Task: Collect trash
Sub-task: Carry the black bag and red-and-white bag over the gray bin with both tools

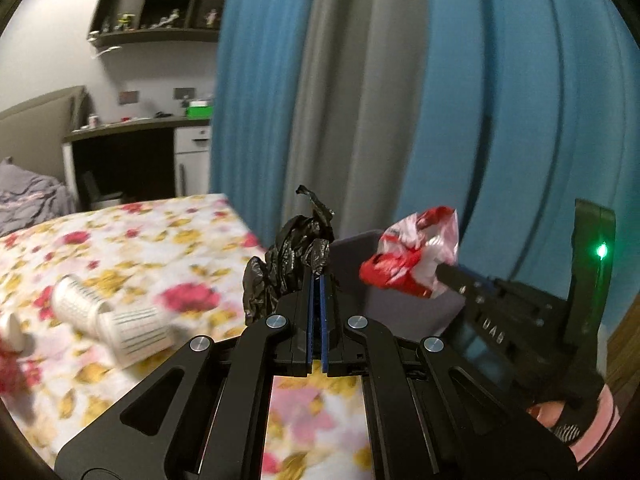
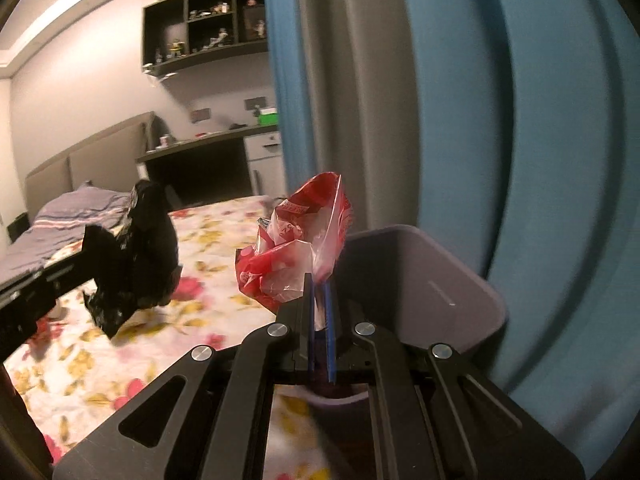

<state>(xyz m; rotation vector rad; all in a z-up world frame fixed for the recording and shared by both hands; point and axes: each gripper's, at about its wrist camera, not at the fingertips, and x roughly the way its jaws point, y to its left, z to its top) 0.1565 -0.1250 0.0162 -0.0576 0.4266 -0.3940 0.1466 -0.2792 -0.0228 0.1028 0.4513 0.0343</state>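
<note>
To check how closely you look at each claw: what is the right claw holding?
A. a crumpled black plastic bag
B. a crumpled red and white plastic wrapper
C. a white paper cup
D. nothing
B: the right claw is shut on the crumpled red and white plastic wrapper, beside the grey bin; the black plastic bag is in the left claw.

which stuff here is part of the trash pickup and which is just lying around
Part of the job:
- black plastic bag, pinched in the left tool
- red and white wrapper, pinched in the right tool
- grey bin by the bed
- two paper cups on the floral bedspread, likely trash

Just lying about:
- green box on the desk
- figurines on the wall shelf
- blue curtain
</note>
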